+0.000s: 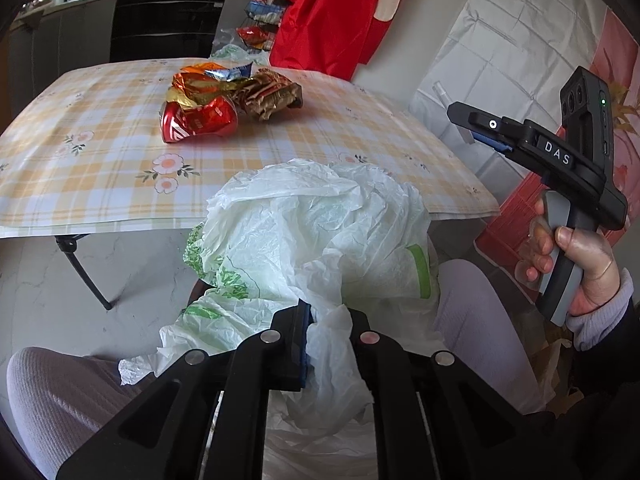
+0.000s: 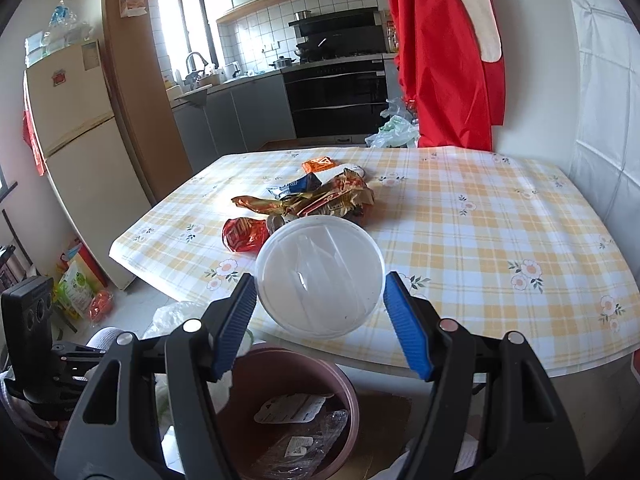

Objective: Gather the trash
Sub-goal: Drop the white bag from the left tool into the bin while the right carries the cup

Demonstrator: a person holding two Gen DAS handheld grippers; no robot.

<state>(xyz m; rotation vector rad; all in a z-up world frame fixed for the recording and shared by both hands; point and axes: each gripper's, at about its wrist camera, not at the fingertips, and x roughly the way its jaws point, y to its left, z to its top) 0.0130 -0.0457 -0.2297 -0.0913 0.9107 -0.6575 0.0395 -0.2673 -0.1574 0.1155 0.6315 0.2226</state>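
— While the left gripper (image 1: 326,322) is closed on a bunched fold of the crumpled white plastic bag with green print (image 1: 316,232), which hangs below the table's near edge, what step is judged to be in hand?
— A drop-off, it would seem. The round translucent plastic tub (image 2: 320,276) is seen on its side between the blue pads (image 2: 236,316) of the right gripper (image 2: 320,279). Its rim is met by both tips, so it is taken to be clamped there with the jaws spread wide. It is held over the near edge of the folding table covered in yellow-checked flowered cloth (image 2: 500,240), above the round brownish-pink bin (image 2: 312,354), in which clear film and labels are lying.
— What is called for next?
— The tub would need to be lowered to the bin's mouth, or the bag's, before it is let go; which is meant cannot be told. The bag's mouth is not seen held open.
— And what else is about, or in the way?
— A heap of crinkled foil snack wrappers (image 2: 320,196) and a crushed red drinks can (image 1: 198,122) are found at the table's middle, well apart from both grippers. The table edge must be cleared on the way down, and the bag's loose folds are draped near the bin
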